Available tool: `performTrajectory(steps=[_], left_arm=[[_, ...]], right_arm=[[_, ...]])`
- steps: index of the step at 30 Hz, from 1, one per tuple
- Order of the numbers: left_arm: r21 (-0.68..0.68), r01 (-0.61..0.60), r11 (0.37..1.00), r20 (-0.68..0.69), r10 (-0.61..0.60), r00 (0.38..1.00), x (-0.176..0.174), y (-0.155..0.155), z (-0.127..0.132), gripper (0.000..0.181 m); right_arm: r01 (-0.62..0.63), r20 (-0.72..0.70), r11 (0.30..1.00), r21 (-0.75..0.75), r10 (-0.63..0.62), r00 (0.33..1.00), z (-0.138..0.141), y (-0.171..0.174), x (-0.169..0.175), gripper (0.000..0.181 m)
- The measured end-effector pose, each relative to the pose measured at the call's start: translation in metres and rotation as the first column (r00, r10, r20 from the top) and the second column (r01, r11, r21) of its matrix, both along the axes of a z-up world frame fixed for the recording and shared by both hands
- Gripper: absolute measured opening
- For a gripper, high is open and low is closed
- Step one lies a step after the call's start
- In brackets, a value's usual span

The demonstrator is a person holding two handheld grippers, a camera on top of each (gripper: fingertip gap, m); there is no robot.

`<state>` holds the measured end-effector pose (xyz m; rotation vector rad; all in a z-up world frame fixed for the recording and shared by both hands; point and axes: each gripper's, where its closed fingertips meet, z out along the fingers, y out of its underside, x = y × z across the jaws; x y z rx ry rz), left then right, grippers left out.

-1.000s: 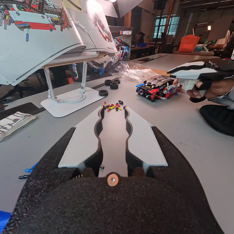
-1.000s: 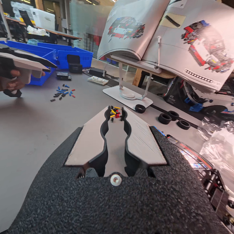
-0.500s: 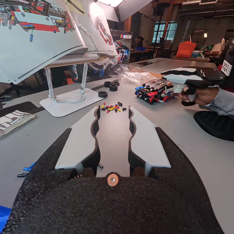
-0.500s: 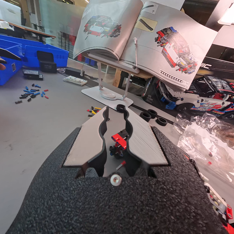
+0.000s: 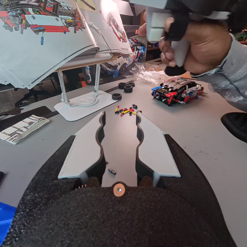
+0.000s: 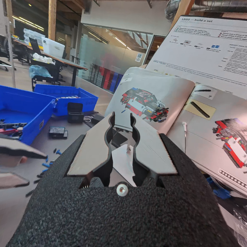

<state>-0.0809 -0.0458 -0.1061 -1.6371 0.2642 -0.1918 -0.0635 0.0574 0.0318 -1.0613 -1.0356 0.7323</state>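
Note:
My left gripper (image 5: 120,113) is open and empty, low over the grey table (image 5: 187,140), its tips just short of a small pile of red, yellow and black pieces (image 5: 125,111). A black pin (image 5: 111,171) lies on the table between its fingers. A partly built brick car (image 5: 177,90) stands to the right. My right gripper (image 6: 122,115) is open and empty, raised in the air and pointing at the open instruction book (image 6: 153,104). In the left wrist view it shows in a hand at the upper right (image 5: 155,20).
The book (image 5: 46,33) rests on a white stand (image 5: 85,105). Loose black tyres (image 5: 127,86), plastic bags (image 5: 147,72) and a folded booklet (image 5: 24,128) lie around. Blue bins (image 6: 26,111), a black case (image 6: 75,112) and scattered blue and black pins (image 6: 46,164) are to the left. The grippers' ends are close to 20 centimetres from one another. Both grippers' tips are roughly 30 centimetres from the partly built brick car (image 5: 177,90).
My right gripper has lifted from beside the car and swung up toward the book. My left gripper's jaws have spread wider.

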Motion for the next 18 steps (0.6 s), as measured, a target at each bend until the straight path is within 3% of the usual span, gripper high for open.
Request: performTrajectory(steps=[7,14,18], left_arm=[[0.001,-0.035,0.999,-0.003,0.035,0.999,-0.009,0.000,-0.001,0.043],[-0.011,-0.013,1.000,-0.022,0.013,1.000,-0.003,0.000,-0.003,0.043],[-0.015,-0.005,1.000,-0.025,0.005,1.000,-0.001,0.000,-0.004,0.043]], right_arm=[[0.173,0.018,0.983,-0.061,-0.172,0.985,-0.025,0.063,-0.084,0.025],[0.208,0.026,0.974,-0.092,-0.207,0.978,-0.042,0.072,-0.107,0.024],[0.221,0.009,0.967,-0.126,-0.222,0.975,-0.045,0.078,-0.099,0.024]])
